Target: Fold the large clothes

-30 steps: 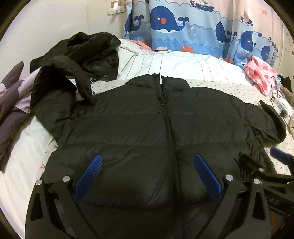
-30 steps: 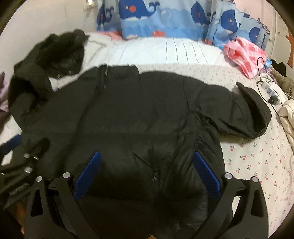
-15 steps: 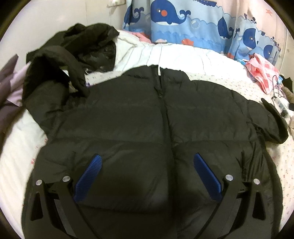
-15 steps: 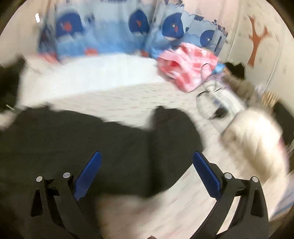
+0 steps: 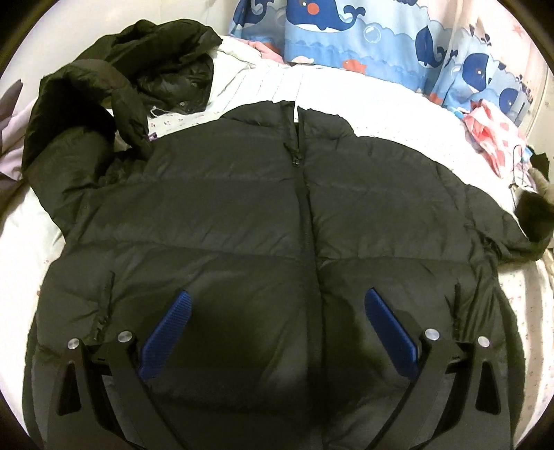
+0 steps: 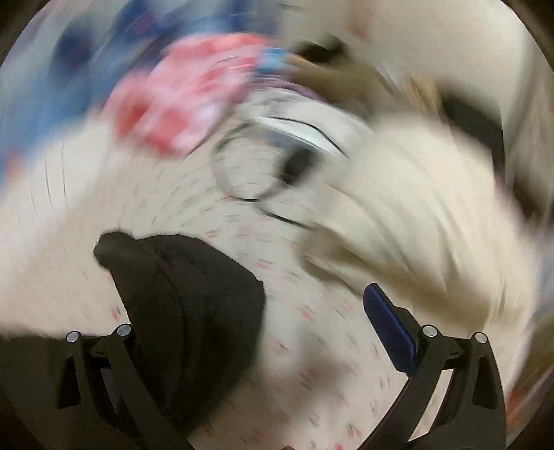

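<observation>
The black puffer jacket (image 5: 277, 221) lies face up on the floral bedsheet (image 5: 526, 311), zip closed, collar toward the far wall, hem toward the cameras. The quilted body is spread flat. The sleeve on the left of the view is bent up toward the second dark jacket (image 5: 145, 62) heaped at the head of the bed; the sleeve on the right of the view extends outward, well away from the body.

Change since one second ago: the left gripper (image 5: 277, 318) has moved forward over the lower front of the jacket, and the hem now fills the bottom of its view. The right gripper (image 6: 270, 311), then above the jacket body beside the left, has swung out to the sleeve cuff (image 6: 180, 294). Its view is heavily motion-blurred, so the swing is probably not finished.

Meaning for the task: no fold is made yet. The right gripper appears positioned to take the cuff, which suggests the first fold is this sleeve across the chest.

Finger state: the left gripper's blue pads (image 5: 166, 332) stand wide apart, hovering over the fabric and holding nothing. The right gripper's fingers are also spread; the cuff lies in front of the left-hand finger and hides its pad, and nothing is clamped.

Surroundings: pink garment (image 6: 180, 104), whale-print curtain (image 5: 346, 31).
</observation>
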